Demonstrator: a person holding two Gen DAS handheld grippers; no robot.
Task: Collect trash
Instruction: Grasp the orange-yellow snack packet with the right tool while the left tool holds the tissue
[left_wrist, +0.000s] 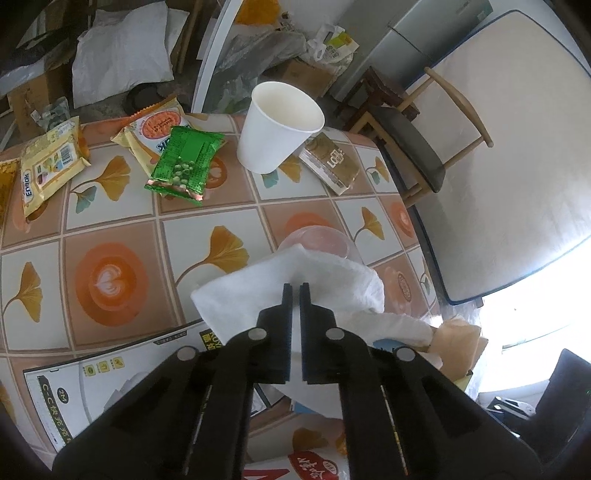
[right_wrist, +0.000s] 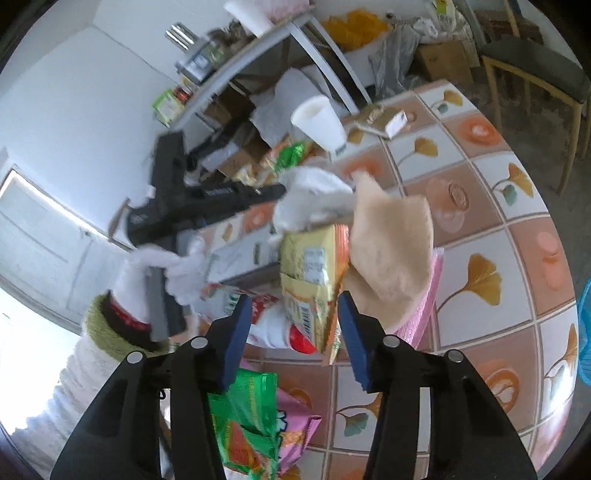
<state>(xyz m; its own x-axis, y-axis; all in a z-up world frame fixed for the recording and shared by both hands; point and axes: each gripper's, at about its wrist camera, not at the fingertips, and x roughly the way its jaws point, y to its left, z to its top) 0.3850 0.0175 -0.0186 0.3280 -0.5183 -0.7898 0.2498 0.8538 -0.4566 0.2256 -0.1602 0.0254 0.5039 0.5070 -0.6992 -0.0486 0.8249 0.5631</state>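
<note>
Left gripper (left_wrist: 295, 291): fingers clamped on white tissue (left_wrist: 325, 280), low over the bench (left_wrist: 110, 229).
Right gripper (right_wrist: 291, 306): fingers apart around yellow wrapper (right_wrist: 310, 273), not pressing it. Step: gathering litter; next, close on the wrapper, then lift both away.

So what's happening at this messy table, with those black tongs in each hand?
A person is clearing rubbish off a tiled table using hand-held tongs. The left tongs are shut on a crumpled white tissue. The right tongs stand partly open around a yellow snack wrapper, with its lower end between the blue pads; whether they grip it yet is unclear. A white paper cup, a green snack packet and other wrappers still lie on the table.
</note>
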